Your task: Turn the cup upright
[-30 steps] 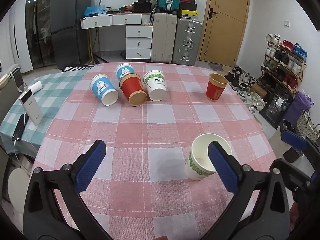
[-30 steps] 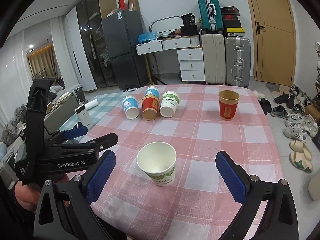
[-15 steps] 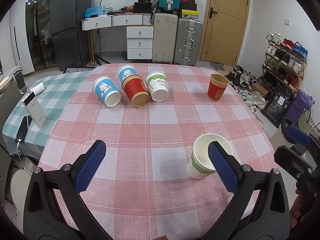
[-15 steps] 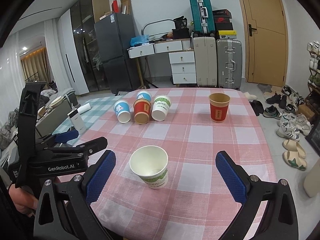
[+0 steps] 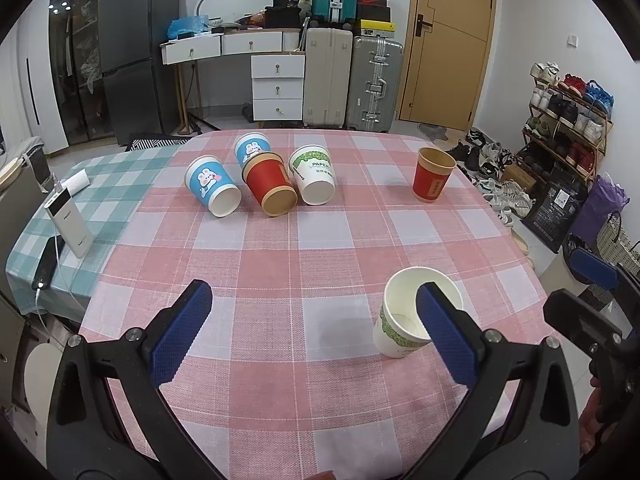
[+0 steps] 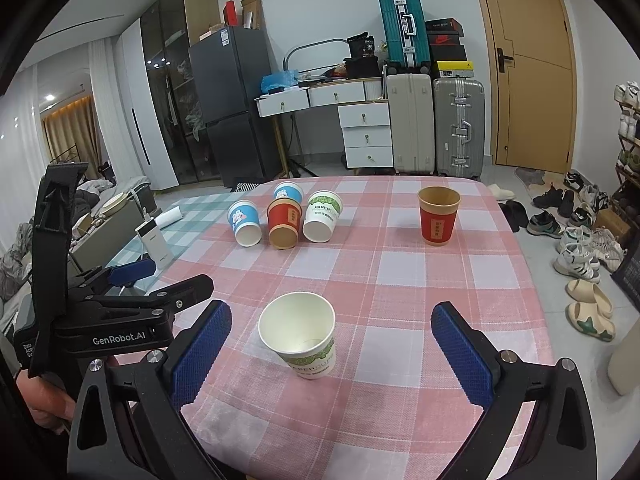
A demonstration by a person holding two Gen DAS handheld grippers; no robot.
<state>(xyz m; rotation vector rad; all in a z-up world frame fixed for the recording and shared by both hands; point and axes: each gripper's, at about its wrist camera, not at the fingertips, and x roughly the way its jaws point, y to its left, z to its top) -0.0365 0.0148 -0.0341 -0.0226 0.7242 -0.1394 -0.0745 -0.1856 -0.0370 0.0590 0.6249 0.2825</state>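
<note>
A white and green paper cup (image 5: 404, 320) (image 6: 302, 338) stands upright near the table's front. A red cup (image 5: 433, 176) (image 6: 439, 216) stands upright at the far right. Lying on their sides at the far left are a blue cup (image 5: 212, 190) (image 6: 243, 224), a red cup (image 5: 270, 188) (image 6: 283, 226) and a white and green cup (image 5: 314, 176) (image 6: 322, 216); a second blue cup (image 5: 251, 149) (image 6: 288, 192) sits behind them. My left gripper (image 5: 312, 328) is open and empty, left of the near cup. My right gripper (image 6: 332, 352) is open and empty, its fingers either side of that cup, nearer to me.
The table (image 5: 280, 248) has a pink checked cloth; a teal checked cloth (image 5: 120, 184) at its left bears a white power bank (image 5: 68, 222) and a phone. Suitcases, drawers and a fridge stand behind. Shoes and a shoe rack (image 5: 568, 120) line the right.
Both grippers have drawn back a little from the table; the cups look slightly farther off. The near white cup stands where it stood. Both stay open.
</note>
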